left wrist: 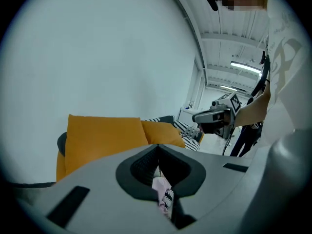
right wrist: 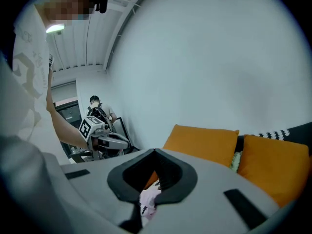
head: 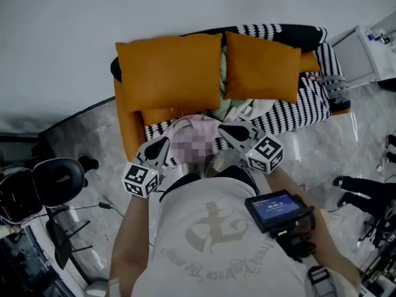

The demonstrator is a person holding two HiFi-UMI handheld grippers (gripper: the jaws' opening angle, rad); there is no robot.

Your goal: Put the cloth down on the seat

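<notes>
Carrying a pink patterned cloth toward the orange sofa, held up in the air and not yet on the seat. Stretched between the 2 grippers, with the long axis running left to right across the sofa front, roughly parallel to the 2 orange cushions along the back. Hard to read across its middle in the head view, where a mosaic patch covers it.

As for the seat: forward of and below both sets of fingertips, much of it already taken by a black-and-white striped throw and some pale green and white fabric bunched between the cushions. Hard to call either hand nearer. Left gripper toward the sofa's orange arm end, right gripper toward the middle of the seat.

Clamped fully together on the left: dark pads meeting, with a tuft of pink cloth squeezed out just below them. Same on the right: pads closed tight on another part of the same cloth, a pink tuft with black marks hanging beneath. Nothing else in either grip.

Probably calls for lowering both ends forward together, keeping the span level, then letting go only once the cloth rests on the seat. Some risk of landing on the bunched fabric.
</notes>
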